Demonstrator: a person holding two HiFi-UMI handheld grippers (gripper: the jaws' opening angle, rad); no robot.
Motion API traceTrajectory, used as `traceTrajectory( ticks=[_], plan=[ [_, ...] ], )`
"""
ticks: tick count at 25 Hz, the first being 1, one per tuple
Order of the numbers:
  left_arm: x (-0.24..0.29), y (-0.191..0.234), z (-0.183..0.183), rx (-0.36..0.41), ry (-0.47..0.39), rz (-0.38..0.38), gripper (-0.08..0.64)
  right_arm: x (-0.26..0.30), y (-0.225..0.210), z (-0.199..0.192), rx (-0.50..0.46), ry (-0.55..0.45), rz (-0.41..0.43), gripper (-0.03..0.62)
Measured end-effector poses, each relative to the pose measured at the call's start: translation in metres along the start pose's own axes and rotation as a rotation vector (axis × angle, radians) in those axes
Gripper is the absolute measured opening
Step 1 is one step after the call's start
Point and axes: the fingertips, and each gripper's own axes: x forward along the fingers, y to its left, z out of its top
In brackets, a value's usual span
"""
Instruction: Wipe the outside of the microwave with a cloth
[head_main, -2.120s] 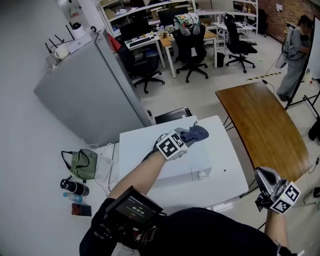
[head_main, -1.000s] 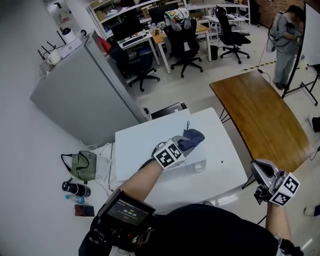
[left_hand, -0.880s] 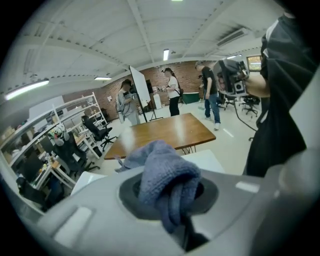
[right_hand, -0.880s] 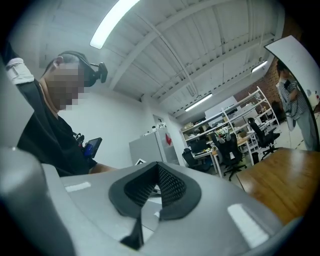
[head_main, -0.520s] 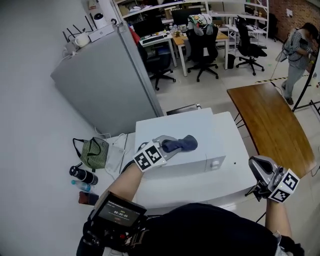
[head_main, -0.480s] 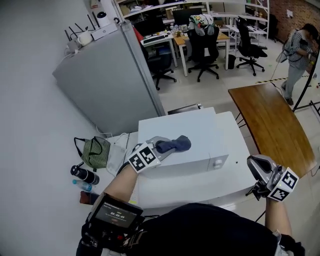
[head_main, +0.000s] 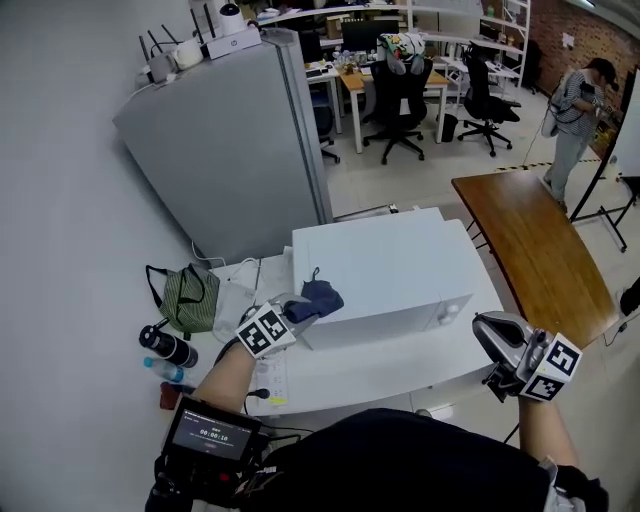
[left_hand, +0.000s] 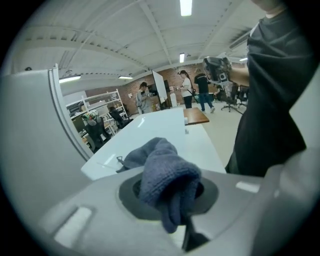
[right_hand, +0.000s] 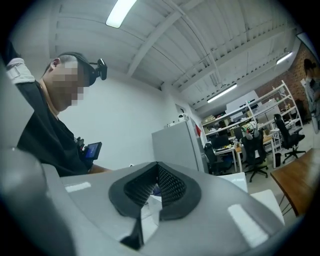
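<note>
The white microwave (head_main: 390, 270) stands on a white table (head_main: 370, 365). A dark blue cloth (head_main: 316, 297) lies bunched at the left front corner of its top. My left gripper (head_main: 292, 309) is shut on that cloth, coming in from the left. In the left gripper view the cloth (left_hand: 167, 180) fills the jaws, and the microwave top (left_hand: 160, 127) stretches away beyond it. My right gripper (head_main: 492, 333) hangs off the table's front right, apart from the microwave. Its jaws (right_hand: 156, 192) are shut with nothing between them.
A tall grey cabinet (head_main: 230, 150) stands behind and to the left of the microwave. On the floor at the left are a green bag (head_main: 185, 298) and a dark bottle (head_main: 165, 348). A wooden table (head_main: 530, 240) is at the right, with a person (head_main: 572, 110) beyond it.
My left gripper has dragged the cloth across the microwave top, from the right rear towards the left front corner. The right gripper has stayed low at the right.
</note>
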Motion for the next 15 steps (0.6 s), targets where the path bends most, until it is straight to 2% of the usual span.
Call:
traceTrajectory(
  ticks=[3,11,15],
  plan=[
    [0.036,-0.01,0.033,0.046,0.024,-0.019,0.057,-0.034,-0.016,0.005,0.004,-0.026,-0.031,0.005],
    [0.197,-0.04,0.189,0.125,0.03,-0.088,0.057,-0.178,-0.11,0.023,0.023,-0.058,-0.143,0.005],
    [0.25,-0.054,0.241,0.173,0.036,-0.113,0.057,-0.224,-0.133,0.026,0.04,-0.071,-0.188,0.005]
  ],
)
